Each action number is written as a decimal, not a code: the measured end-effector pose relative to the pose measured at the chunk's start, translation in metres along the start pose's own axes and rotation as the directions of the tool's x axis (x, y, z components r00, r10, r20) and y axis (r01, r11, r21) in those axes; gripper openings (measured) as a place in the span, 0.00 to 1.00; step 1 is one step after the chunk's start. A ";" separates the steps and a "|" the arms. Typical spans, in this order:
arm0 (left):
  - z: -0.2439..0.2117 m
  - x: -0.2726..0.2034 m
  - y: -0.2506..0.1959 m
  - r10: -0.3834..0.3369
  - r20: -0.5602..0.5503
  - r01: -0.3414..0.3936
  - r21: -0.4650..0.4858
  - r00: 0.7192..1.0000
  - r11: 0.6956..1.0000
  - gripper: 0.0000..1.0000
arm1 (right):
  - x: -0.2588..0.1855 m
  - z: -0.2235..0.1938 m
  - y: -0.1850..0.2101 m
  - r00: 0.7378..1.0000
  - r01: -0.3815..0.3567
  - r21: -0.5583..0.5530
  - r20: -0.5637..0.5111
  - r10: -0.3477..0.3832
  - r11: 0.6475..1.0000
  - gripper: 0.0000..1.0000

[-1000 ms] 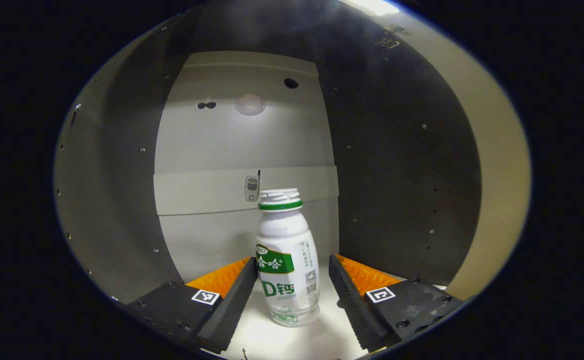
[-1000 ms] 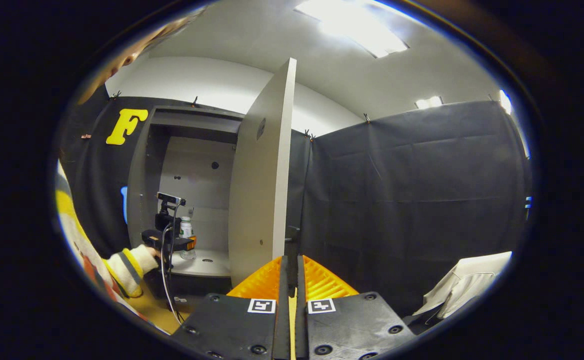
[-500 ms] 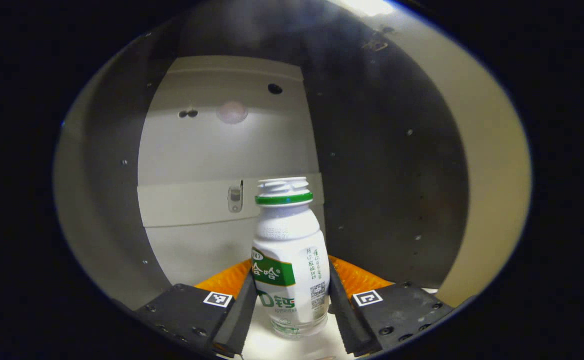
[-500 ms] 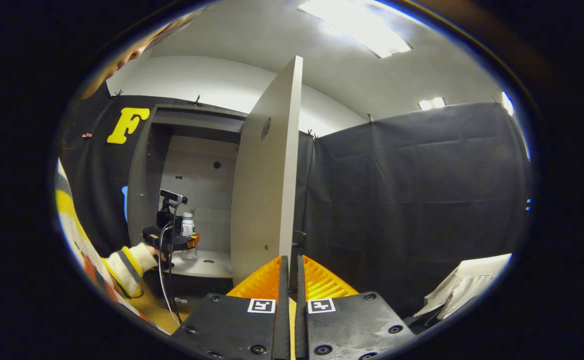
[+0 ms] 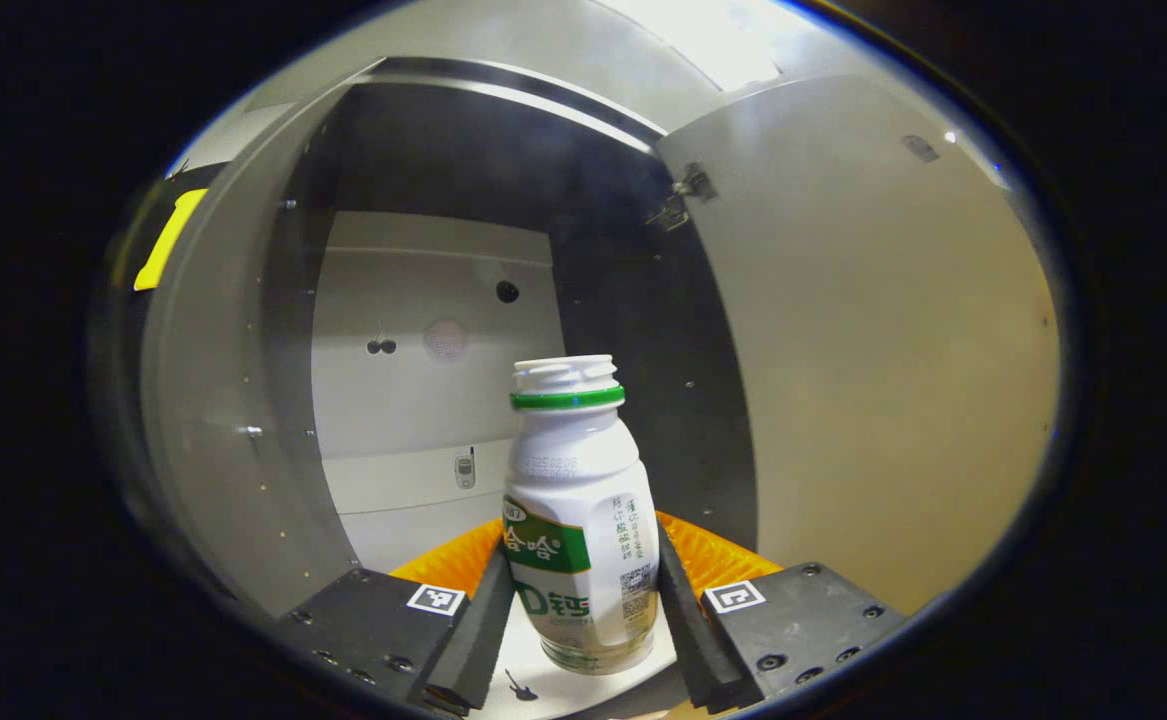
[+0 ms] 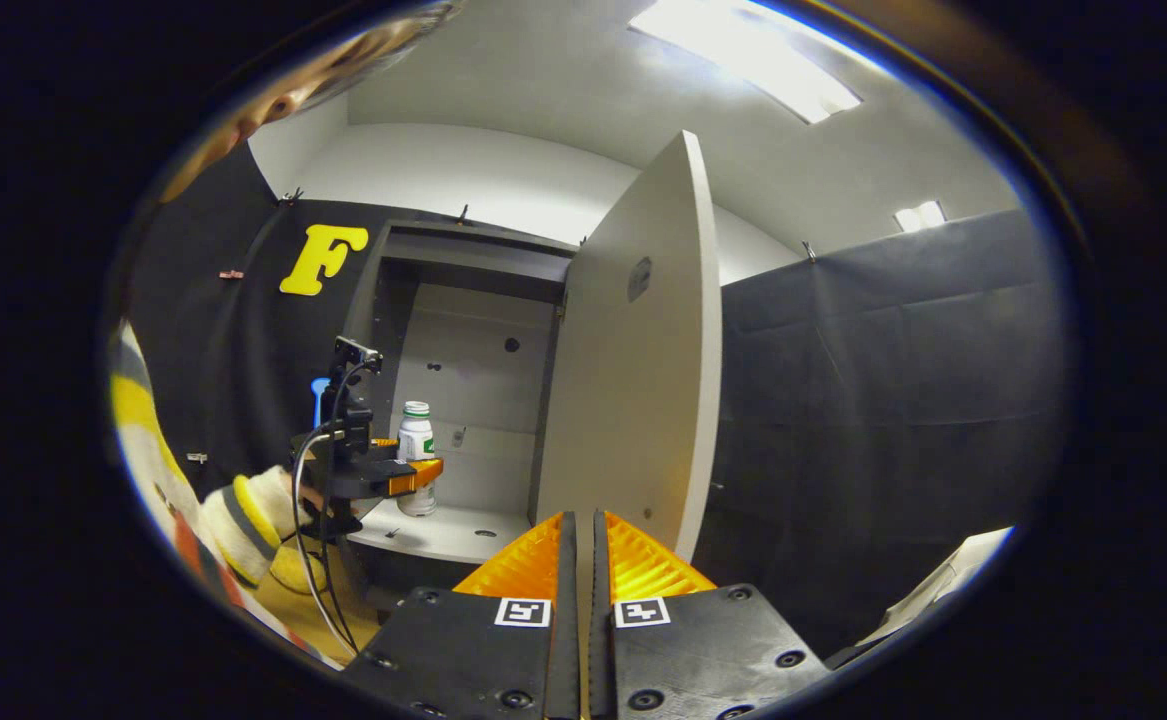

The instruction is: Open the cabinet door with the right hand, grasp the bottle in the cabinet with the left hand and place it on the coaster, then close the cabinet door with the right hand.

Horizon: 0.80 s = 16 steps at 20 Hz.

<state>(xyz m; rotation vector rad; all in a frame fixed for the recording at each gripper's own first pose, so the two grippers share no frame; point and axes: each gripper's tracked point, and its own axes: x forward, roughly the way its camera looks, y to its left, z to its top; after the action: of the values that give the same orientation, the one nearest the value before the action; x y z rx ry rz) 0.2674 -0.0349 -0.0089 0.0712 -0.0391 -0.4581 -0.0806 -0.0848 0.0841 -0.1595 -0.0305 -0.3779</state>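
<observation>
**Bottle gripped at the cabinet mouth; coaster and door closing still to come**

The cabinet [image 6: 463, 300] is seen with its door [image 6: 633, 350] swung wide open, so the first step can be judged done. The grasp also appears made: in the left gripper view the left gripper [image 5: 579, 590] has its jaws pinching the lower body of the bottle [image 5: 575, 520], one on each side. In the right gripper view the bottle [image 6: 415, 440] is held just above the front edge of the cabinet shelf [image 6: 443, 535], apparently lifted clear of it. Placing on the coaster and closing the door are left to be done.

The right gripper [image 6: 583, 560] is held apart from the door, its jaws pressed together on nothing.

The bottle is kept upright, its long axis vertical, the green-ringed neck [image 5: 567, 385] pointing up and the base down.
</observation>
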 end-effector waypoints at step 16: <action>-0.037 -0.239 0.019 0.435 -0.151 -0.441 -0.009 0.888 0.897 0.74 | 0.012 -0.068 0.067 0.842 -0.533 0.075 -0.054 0.537 0.843 0.10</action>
<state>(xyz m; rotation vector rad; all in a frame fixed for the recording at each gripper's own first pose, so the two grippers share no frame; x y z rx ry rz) 0.0636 0.0903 -0.0494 0.0513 0.0974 0.0025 -0.0450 -0.0390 0.0080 -0.0908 0.0757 0.1813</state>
